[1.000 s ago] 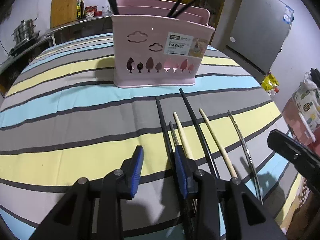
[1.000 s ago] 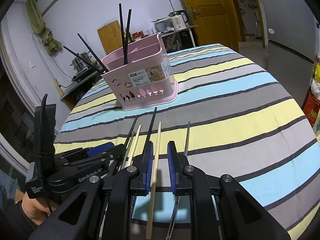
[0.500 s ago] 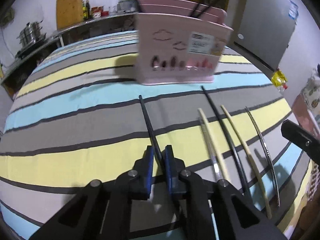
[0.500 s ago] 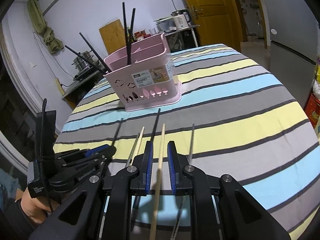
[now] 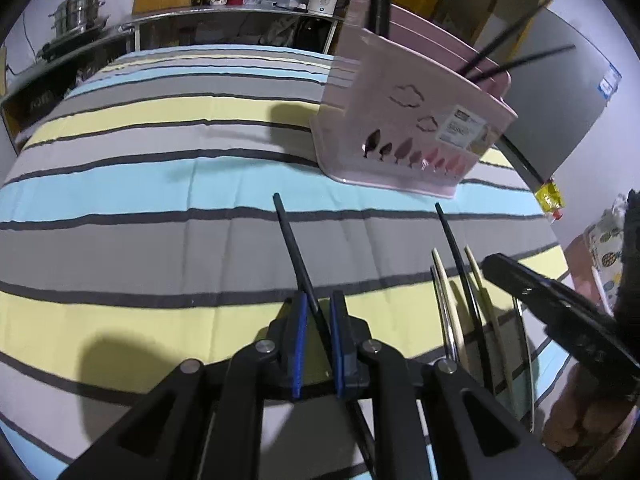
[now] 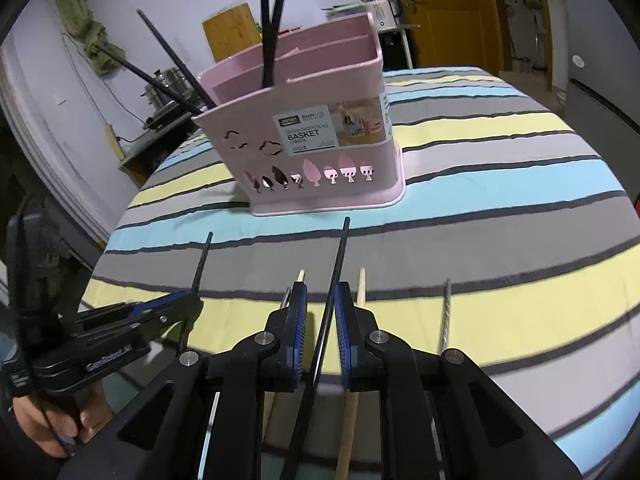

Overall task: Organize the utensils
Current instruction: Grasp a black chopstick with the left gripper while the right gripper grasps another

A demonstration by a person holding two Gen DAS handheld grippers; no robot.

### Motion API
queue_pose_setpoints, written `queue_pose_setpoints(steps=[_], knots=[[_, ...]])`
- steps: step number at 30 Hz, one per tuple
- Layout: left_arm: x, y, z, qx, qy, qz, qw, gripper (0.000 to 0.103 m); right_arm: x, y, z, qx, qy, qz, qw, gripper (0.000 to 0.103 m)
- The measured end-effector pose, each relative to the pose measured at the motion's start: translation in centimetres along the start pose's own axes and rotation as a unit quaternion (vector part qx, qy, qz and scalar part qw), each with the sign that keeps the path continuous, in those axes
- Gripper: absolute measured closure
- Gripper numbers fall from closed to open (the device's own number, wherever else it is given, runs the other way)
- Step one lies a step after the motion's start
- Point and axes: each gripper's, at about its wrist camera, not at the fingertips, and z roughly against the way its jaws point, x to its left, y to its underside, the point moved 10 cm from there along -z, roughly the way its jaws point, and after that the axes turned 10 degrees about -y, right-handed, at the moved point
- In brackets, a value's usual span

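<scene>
The job looks partly done, with most of the loose pieces not yet put away. On the far left of the scene, the left claw (image 5: 318,320) is closed down to a narrow slot on one black chopstick (image 5: 296,248), which sticks forward from between its blue pads; in the right wrist view that stick appears raised a little off the striped desk (image 5: 120,208), though this is hard to tell for sure. To its right, the right claw (image 6: 320,312) is likewise nearly closed around a second black chopstick (image 6: 336,268), whose tip points toward the pink basket (image 6: 316,152). Beside that claw lie the pieces no one holds: a pale wooden chopstick (image 6: 298,278) just to its left, another wooden chopstick (image 6: 361,286) just to its right, and a metal chopstick (image 6: 446,308) farther right, all flat on the cloth near the front edge. A further thin metal one seems to lie close to the left wooden stick, but it is mostly hidden. The basket stands at the far side of the desk, well apart from the loose row, and already has four black chopsticks (image 6: 272,20) standing or leaning in its compartments. Judging by this, a few are sorted, two are in hand and need carrying over and dropping in, and at least three remain.
</scene>
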Motion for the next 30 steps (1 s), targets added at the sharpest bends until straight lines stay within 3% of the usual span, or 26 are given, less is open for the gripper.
queue_pose_setpoints(steps=[14,18,23,30], knots=[[-1.4,-1.8,-1.5,0.004,-0.011,-0.027,0.9996,0.09,-0.9,-0.4,-3.3,0.044,0.039,0.001,0.998,0.09],[-1.8,-2.3,-1.9,0.01,-0.023,-0.041,0.9989,0.09,-0.9,-0.7,-3.5,0.051,0.05,0.009,0.997,0.095],[-2.2,-2.4,-2.1,0.009,-0.041,-0.052,0.9978,0.094,-0.8,-1.1,-3.7,0.053,0.045,0.002,0.998,0.097],[-1.7,-2.9,-0.5,0.006,-0.016,-0.023,0.9996,0.096,-0.5,-2.0,-1.1,0.029,0.021,-0.006,0.999,0.098]])
